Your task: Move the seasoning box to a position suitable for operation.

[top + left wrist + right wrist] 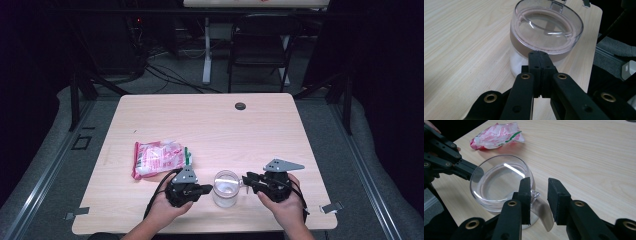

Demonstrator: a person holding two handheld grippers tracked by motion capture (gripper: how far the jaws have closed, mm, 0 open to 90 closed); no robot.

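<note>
— Where is the jar sitting?

— The jar [225, 188] is standing upright near the front edge of the table [210, 125], between my two grippers. From the jar, my left gripper [209, 189] is lying at nine o'clock and my right gripper [245, 180] at three o'clock.

— What are your jaws doing?

— On the left, my jaws are pressing flat together with nothing between them, and their tips are resting right against the jar's side [544, 37], just under the clear lid [549, 23]. On the right, my jaws are standing partly apart, straddling the little clear handle [541, 207] that is sticking out of the jar. The pads are not squeezing it; I am seeing a gap on the right side.

— Anything hard to make out?

— The lid is glaring, so I cannot tell what is lying inside, beyond something whitish low down. The handle's lower end is getting lost behind my right jaw. From above, my hands are covering the gripper bodies.

— And the packet?

— The red-and-white packet [160, 158] is lying at about ten o'clock from the jar, well apart.
</note>
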